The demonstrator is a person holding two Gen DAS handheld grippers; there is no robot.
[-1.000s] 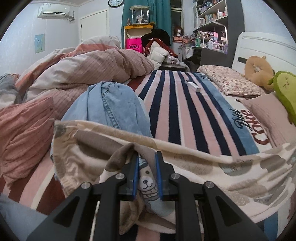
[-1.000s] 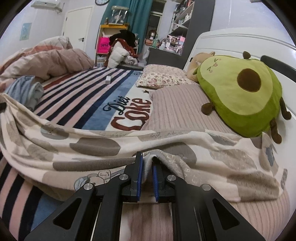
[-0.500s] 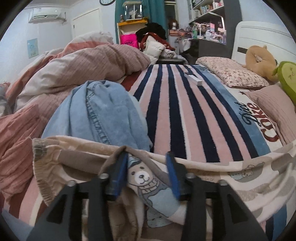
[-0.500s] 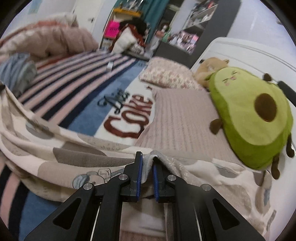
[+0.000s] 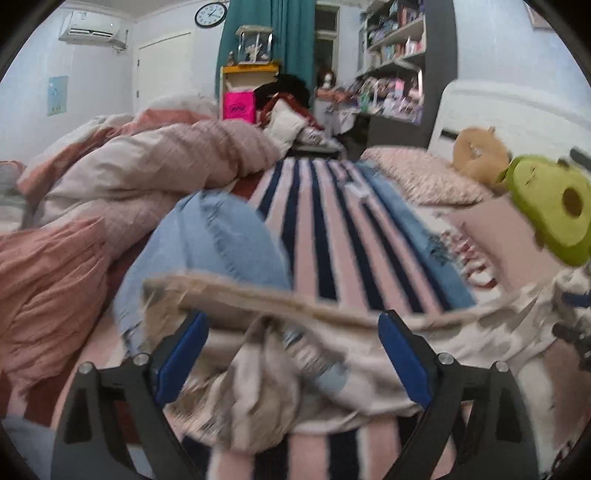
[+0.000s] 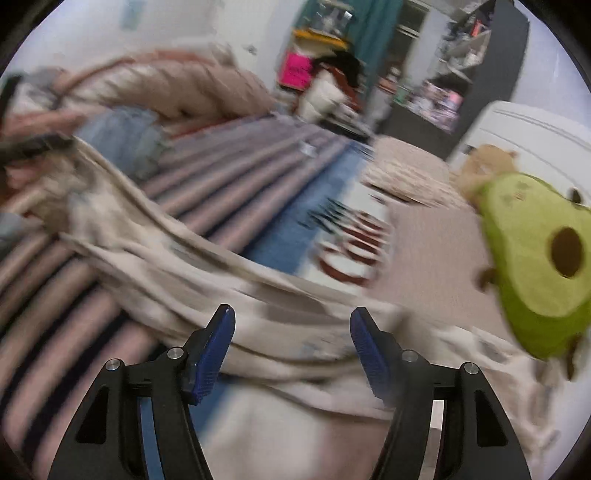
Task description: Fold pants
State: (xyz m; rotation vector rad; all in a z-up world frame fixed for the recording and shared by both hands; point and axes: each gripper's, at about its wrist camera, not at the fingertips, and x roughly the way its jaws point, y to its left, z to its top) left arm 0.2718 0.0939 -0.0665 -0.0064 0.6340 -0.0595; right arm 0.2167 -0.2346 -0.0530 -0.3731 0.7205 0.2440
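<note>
Pants (image 5: 332,354) are lying in a long strip across the near end of the striped blanket (image 5: 321,236), from the denim pile (image 5: 207,240) on the left over to the avocado toy (image 5: 554,210) on the right. I'm seeing free blanket beyond the far edge of the pants, w/ the puffy pink quilt (image 5: 147,173) closing off the left side and the pillows + headboard closing the right.

Left gripper (image 5: 291,343) is opening wide; a bunched lump of the pants is sitting betw. the blue pads (image 5: 181,354), not pinched. Right gripper (image 6: 291,339) is opening too, cloth lying under and betw. its pads, loose.

Left view is showing the wall clock (image 5: 210,14) and the AC unit; right view isn't, but it's showing more of the toy and the white headboard (image 6: 535,136). Both views are blurry.

Pants are soft, cream w/ grey-brown blotches, and wrinkly. The blanket is fuzzy, w/ pink and navy stripes.
</note>
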